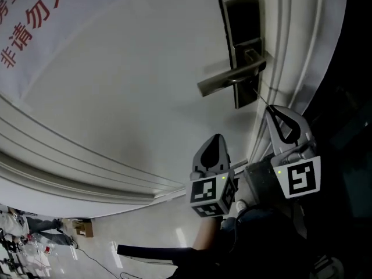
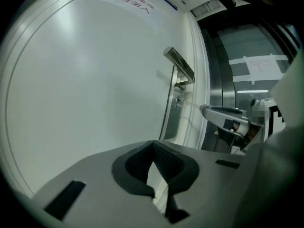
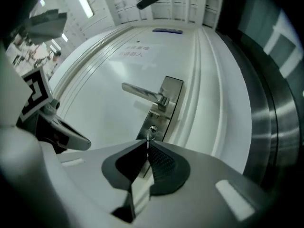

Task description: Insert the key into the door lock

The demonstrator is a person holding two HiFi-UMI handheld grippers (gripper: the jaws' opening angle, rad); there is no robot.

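Key (image 3: 148, 142) pinched edge-on between the closed fingers of the right gripper (image 1: 272, 110), tip at the keyhole (image 3: 152, 129) under the handle (image 1: 229, 79), lined up probably for a straight push in. Left gripper (image 2: 153, 146) held low beside it, fingers together on nothing, clear of the lock.
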